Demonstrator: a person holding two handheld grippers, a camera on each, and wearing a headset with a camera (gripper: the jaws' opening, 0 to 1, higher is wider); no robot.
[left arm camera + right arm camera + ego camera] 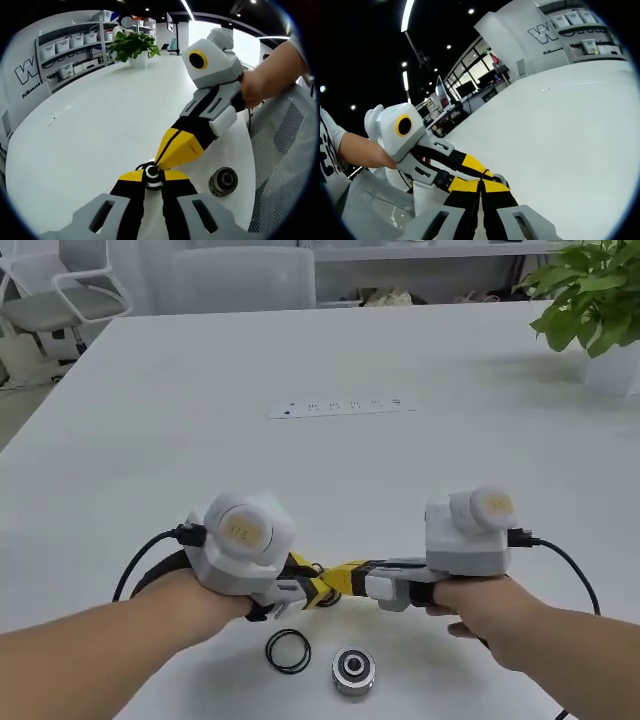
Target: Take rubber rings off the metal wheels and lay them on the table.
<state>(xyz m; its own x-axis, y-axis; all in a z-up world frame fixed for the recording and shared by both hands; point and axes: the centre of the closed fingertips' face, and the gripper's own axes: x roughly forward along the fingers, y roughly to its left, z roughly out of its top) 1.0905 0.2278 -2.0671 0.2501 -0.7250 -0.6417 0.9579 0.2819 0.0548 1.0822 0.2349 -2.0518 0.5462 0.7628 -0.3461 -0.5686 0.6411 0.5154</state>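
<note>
- gripping a small metal wheel (151, 175) between its yellow tips, the left tool (151, 176) is clenched over the white bench (300, 360).
- the right tool (481, 181) meets it tip to tip, pinched tight at the wheel's rim; whether rubber sits between its tips, cannot tell.
- black rubber rings (270, 650) lie flat on the bench nearer the person, with a second wheel (353, 670) just right of them.

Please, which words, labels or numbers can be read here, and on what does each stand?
"W": start of the big wall sign; the rest is hidden.
Smaller line under it: too blurred to read.
Print on the right gripper: too small.
Marks on the power strip: too small.
</note>
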